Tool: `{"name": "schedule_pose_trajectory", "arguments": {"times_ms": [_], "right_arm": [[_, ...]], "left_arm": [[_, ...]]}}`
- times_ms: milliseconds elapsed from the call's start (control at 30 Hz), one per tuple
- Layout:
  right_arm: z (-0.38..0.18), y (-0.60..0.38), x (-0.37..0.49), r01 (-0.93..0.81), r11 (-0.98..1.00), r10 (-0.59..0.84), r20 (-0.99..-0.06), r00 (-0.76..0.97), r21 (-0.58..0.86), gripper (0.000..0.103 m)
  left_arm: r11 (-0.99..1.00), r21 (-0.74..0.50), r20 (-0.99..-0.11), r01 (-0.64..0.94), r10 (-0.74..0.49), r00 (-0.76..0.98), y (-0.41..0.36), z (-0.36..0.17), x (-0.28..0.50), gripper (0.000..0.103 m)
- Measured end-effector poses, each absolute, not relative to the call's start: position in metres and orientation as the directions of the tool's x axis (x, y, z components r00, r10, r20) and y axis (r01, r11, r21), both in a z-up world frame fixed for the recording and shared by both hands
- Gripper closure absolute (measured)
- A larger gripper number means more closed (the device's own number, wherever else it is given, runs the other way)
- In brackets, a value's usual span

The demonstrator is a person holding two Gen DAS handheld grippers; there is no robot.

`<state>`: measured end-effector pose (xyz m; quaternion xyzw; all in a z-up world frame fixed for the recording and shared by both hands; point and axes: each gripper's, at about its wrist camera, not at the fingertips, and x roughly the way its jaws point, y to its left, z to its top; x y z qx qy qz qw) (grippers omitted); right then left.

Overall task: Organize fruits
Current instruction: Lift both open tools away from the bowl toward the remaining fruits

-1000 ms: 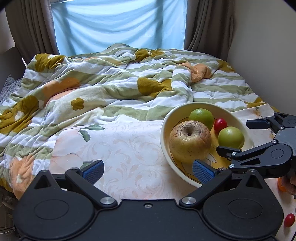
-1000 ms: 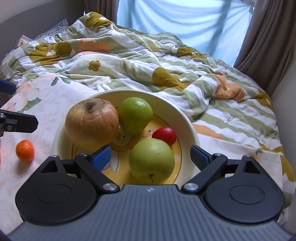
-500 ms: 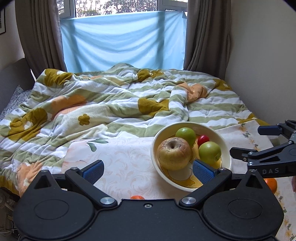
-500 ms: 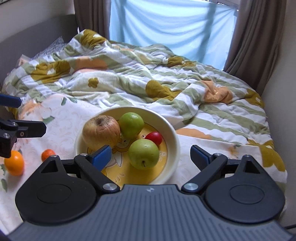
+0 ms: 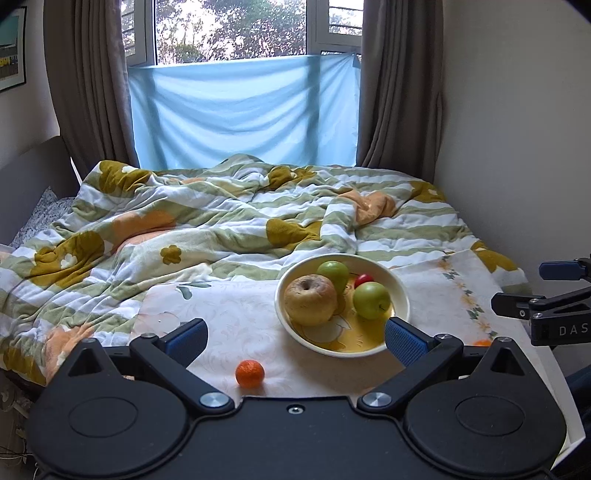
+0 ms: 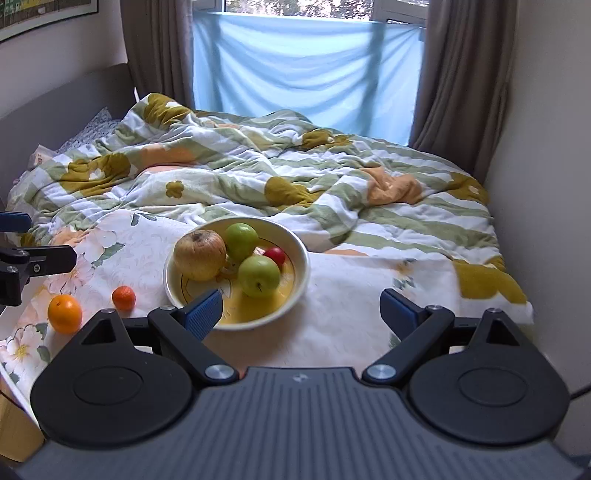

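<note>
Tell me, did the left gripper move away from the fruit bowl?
Yes. The left gripper pulled back and up from the bowl: in its view the bowl looks smaller and farther, a small orange has appeared, and the window now shows.

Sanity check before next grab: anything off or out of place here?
Two oranges sit loose on the cloth outside the bowl: a small one and a bigger one, both left of it. The big apple in the bowl looks brown and wrinkled, possibly spoiled. Nothing spilled; both grippers empty.
</note>
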<state>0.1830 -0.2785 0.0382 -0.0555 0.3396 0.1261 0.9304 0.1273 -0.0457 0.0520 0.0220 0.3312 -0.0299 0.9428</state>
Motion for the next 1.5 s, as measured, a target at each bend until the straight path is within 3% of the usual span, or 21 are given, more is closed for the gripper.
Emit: {"name": "schedule_pose_trajectory", "arguments": {"times_ms": [267, 700, 1200, 1500], "right_arm": [[0.048, -0.306, 0.135, -0.259, 0.966, 0.191, -0.635, 0.749, -0.015, 0.000], [0.035, -0.329, 0.081, -0.192, 0.981, 0.147, -0.658, 0.738, 0.004, 0.000], [-0.048, -0.317, 0.076, -0.180, 0.984, 0.132, -0.724, 0.677, 0.011, 0.000], [-0.089, -0.309, 0.089, -0.119, 0.989, 0.143, -0.747, 0.649, 0.086, 0.000]], "left_arm": [[0.995, 0.038, -0.607, 0.090, -0.049, 0.793, -0.068, 0.052, 0.093, 0.000], [0.988, 0.029, -0.650, 0.154, -0.098, 0.753, -0.083, 0.026, 0.073, 0.000], [0.971, 0.048, -0.727, 0.236, -0.128, 0.675, -0.096, -0.056, 0.116, 0.000], [0.969, 0.022, -0.751, 0.246, -0.147, 0.644, -0.111, -0.101, 0.151, 0.002]]}}
